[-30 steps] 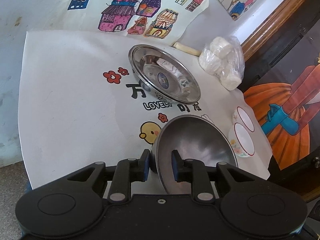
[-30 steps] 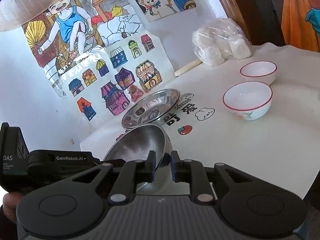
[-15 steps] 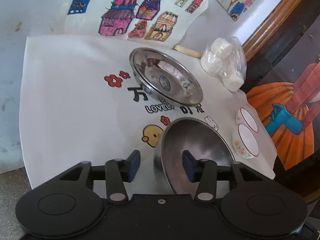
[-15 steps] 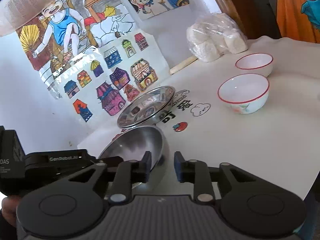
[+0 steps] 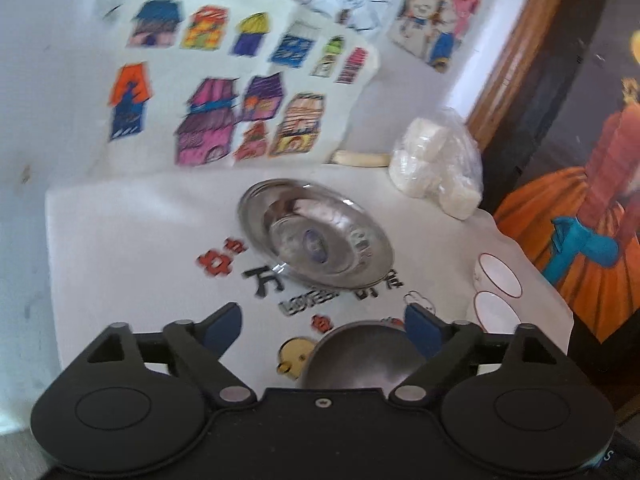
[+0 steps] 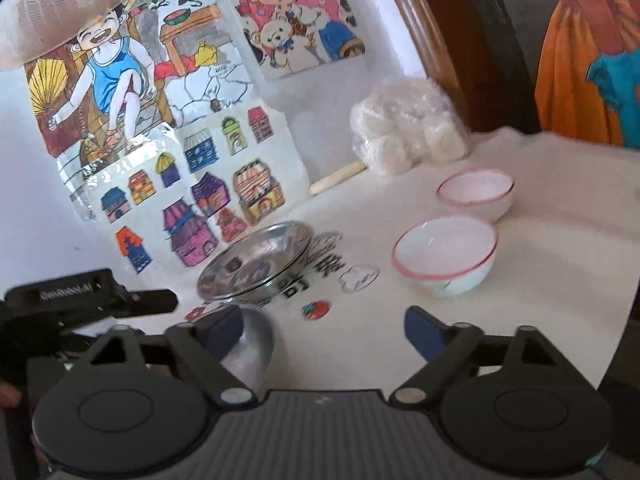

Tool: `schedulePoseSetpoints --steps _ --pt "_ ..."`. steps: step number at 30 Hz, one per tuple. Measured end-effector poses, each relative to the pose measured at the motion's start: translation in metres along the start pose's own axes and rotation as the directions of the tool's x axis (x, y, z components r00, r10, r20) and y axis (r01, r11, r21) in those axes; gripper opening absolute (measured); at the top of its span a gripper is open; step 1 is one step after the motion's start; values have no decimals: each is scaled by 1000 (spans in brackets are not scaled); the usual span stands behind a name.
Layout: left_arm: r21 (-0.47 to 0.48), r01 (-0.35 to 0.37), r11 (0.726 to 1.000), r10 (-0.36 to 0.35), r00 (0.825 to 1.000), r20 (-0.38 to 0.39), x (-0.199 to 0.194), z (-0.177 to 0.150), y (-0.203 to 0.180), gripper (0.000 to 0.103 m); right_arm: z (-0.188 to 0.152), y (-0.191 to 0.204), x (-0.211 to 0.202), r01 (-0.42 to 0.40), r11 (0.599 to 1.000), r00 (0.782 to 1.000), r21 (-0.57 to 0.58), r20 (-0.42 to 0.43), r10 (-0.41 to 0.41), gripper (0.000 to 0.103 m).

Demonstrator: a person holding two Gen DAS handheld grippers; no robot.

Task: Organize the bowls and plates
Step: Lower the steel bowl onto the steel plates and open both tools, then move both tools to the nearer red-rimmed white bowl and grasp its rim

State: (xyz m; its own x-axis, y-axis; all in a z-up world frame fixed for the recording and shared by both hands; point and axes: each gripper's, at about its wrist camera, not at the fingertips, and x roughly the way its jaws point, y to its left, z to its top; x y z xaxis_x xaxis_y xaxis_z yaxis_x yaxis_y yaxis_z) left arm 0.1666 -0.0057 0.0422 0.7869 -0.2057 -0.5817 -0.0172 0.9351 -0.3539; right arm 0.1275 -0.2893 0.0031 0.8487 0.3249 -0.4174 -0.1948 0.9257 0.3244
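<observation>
Now that both my tools have spread wide and let go, where a second ago each pinched its rim, the steel bowl (image 5: 360, 354) rests on the surface nearest me, between the left tool (image 5: 320, 326) and right tool (image 6: 324, 326). Beyond it sits the steel plate (image 5: 314, 232); far right, two white bowls (image 6: 446, 256) remain unstacked. I judge most sorting remains.

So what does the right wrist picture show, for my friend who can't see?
The right tongs hang open over a white printed tablecloth. Ahead sit a shiny round metal plate and two white red-rimmed bowls.
</observation>
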Motion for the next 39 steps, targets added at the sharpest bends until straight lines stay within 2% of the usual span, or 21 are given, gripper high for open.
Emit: schedulePoseSetpoints --steps 3,5,13,19,28,30,34,39 --pt "57 21 998 -20 1000 -20 10 7 -16 95 5 -7 0 53 998 998 -27 19 -52 101" --pt "93 39 995 -35 998 -44 18 12 -29 102 7 -13 -1 77 997 997 -29 31 -76 103" --pt "225 112 968 -88 990 -111 51 16 -79 102 15 -53 2 169 985 983 33 64 -170 103" --pt "248 147 958 -89 969 -232 91 20 -110 102 18 -80 14 206 976 977 73 48 -209 102" --pt "270 160 950 -71 948 -312 135 16 -140 102 24 -97 38 241 968 970 63 16 -243 96" --pt "259 152 954 -65 947 -315 141 15 -142 97 23 -98 42 247 967 969 58 10 -248 94" --pt "209 154 966 -74 935 -347 153 14 -138 82 23 -101 48 241 969 971 54 -2 -241 88" --pt "208 178 962 -97 932 -350 156 12 -140 70 22 -101 53 225 973 974 53 -10 -225 80"
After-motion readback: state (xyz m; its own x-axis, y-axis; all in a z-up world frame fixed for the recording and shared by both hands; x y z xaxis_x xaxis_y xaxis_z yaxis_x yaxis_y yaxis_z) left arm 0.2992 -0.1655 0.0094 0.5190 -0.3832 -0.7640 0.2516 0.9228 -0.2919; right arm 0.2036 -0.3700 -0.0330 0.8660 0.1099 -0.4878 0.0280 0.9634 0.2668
